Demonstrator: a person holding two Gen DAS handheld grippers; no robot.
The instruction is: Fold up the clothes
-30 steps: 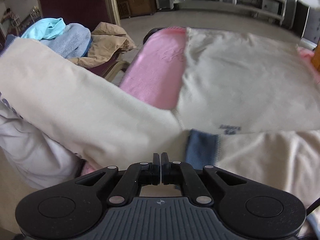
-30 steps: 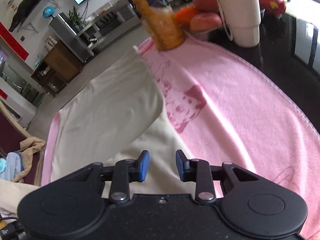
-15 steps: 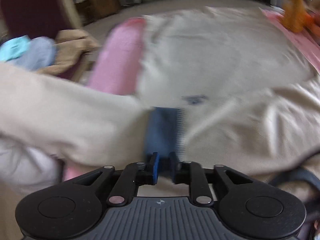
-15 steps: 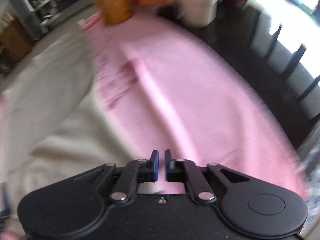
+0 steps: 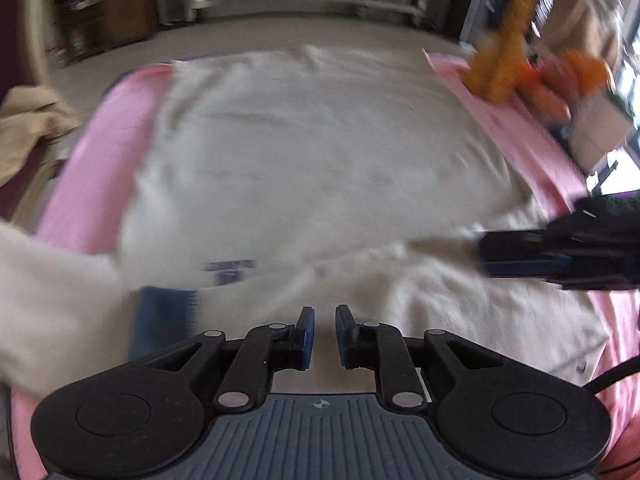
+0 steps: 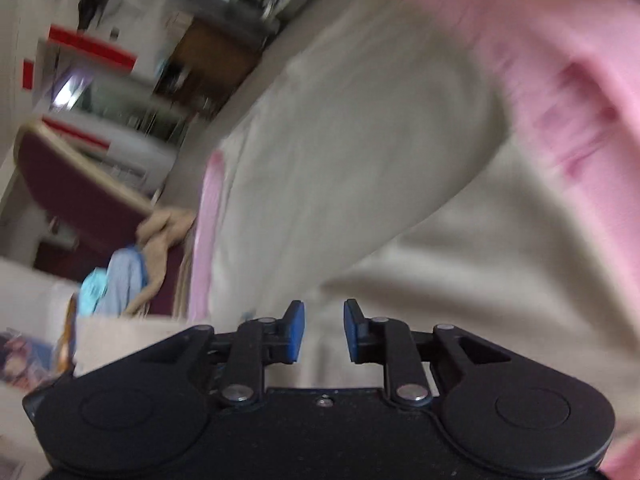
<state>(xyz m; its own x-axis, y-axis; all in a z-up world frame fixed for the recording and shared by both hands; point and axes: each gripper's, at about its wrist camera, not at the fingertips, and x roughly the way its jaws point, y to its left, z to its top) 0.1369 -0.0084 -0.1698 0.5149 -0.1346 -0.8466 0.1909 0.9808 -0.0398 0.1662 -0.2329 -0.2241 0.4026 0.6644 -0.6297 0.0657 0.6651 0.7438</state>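
Observation:
A cream garment (image 5: 320, 168) lies spread on a pink cloth (image 5: 100, 152) that covers the table. Its sleeve (image 5: 52, 300) with a blue cuff (image 5: 164, 316) lies at the near left. My left gripper (image 5: 322, 332) hovers just over the garment's near part, jaws opening, nothing pinched between the pads. My right gripper (image 6: 324, 330) is low over the cream garment (image 6: 360, 160) too, jaws opening, with cloth under the gap but not pressed. In the left wrist view the right gripper (image 5: 560, 258) reaches in from the right, at a raised fold. Both views are blurred.
An orange plush toy (image 5: 504, 52) stands at the table's far right corner. A maroon chair (image 6: 80, 196) left of the table holds a pile of tan and light blue clothes (image 6: 132, 276). A wooden cabinet (image 5: 108, 4) and shelves stand across the floor.
The left gripper was shut by the sleeve, then opened and swung right over the garment. The right gripper closed, reopened and swung from the pink cloth to the cream garment.

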